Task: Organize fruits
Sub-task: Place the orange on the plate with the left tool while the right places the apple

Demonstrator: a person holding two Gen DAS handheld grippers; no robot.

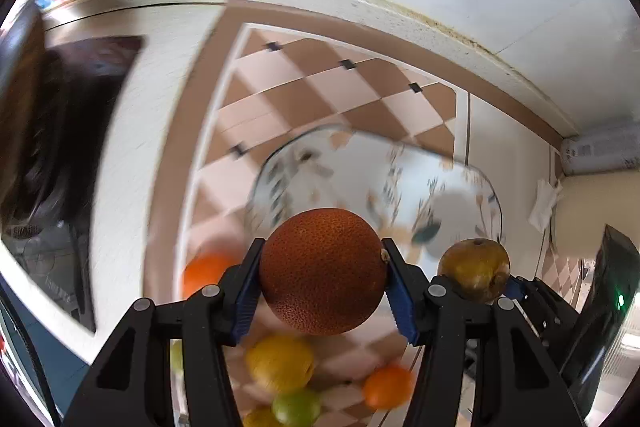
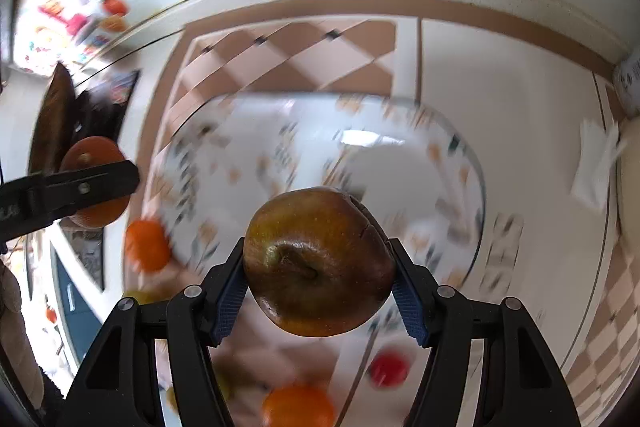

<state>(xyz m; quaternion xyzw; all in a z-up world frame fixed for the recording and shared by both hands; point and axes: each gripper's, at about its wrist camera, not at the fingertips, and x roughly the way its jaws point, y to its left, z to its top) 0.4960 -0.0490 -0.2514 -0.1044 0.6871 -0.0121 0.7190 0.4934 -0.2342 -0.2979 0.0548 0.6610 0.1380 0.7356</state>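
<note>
Left wrist view: left claw [image 1: 324, 291] clamped on a dark orange [image 1: 323, 270], blue pads [image 1: 249, 291] pressed to both flanks, fruit lifted clear of the bench [image 1: 132, 131]. Beyond it, a clear glass bowl [image 1: 280, 167] with a leaf print, seemingly empty, sitting on a brown and pink checked cloth [image 1: 320, 83]. Lower in frame, loose fruit blurred on the cloth: a yellow one [image 1: 280, 363], a green one [image 1: 297, 407], a small orange [image 1: 388, 386] and another at the left [image 1: 205, 273]. At the right, the other claw carrying a brownish apple [image 1: 475, 269].

Right wrist view: right claw [image 2: 320, 287] clamped on that brownish apple [image 2: 318, 261], stem hollow facing the camera, a crack showing on its right shoulder. Bowl [image 2: 472, 163] directly ahead and below, heavily blurred. Left claw in from the left edge with its orange [image 2: 93, 151]. More fruit on the cloth: an orange [image 2: 146, 246] beside the bowl, another [image 2: 298, 407] near the bottom, something red [image 2: 389, 370] next to it.

Step in hand, as a judgement: carrying two picked fruits toward the bowl, both held above the bench rather than over the basin yet.

Next move likely calls for: bringing each fruit over the bowl's open mouth, lowering close to the glass before letting go so nothing bounces out or knocks the rim, keeping the two claws apart from one another, handling the cracked apple gently.
</note>
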